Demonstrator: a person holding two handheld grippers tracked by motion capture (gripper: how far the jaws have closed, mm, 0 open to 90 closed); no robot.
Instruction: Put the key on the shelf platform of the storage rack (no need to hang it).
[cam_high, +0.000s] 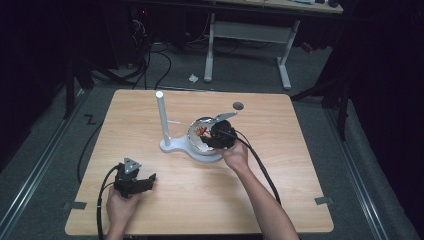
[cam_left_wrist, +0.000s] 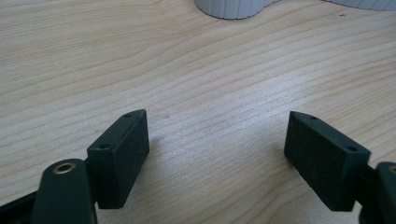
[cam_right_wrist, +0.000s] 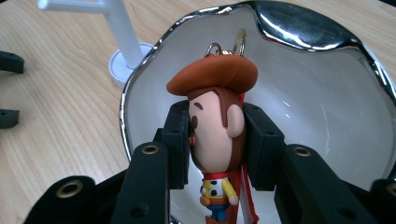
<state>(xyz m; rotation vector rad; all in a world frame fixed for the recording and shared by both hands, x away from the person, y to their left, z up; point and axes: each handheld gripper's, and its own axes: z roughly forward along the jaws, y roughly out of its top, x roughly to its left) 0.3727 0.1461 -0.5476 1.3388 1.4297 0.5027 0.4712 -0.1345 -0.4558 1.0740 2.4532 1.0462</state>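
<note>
A small cowboy figure keychain, with a brown hat and a metal ring on top, has its head clamped between my right gripper's black pads. The figure hangs upright inside a white bowl with a silver rim. From above, the right gripper sits over the bowl near the table's middle. My left gripper rests low at the front left, held by a hand. Its jaws stand wide open over bare wood with nothing between them.
A white stand with an upright pole and a flat base stands just left of the bowl. A small grey round spot marks the wooden table behind the bowl. Cables trail from both grippers toward the front edge.
</note>
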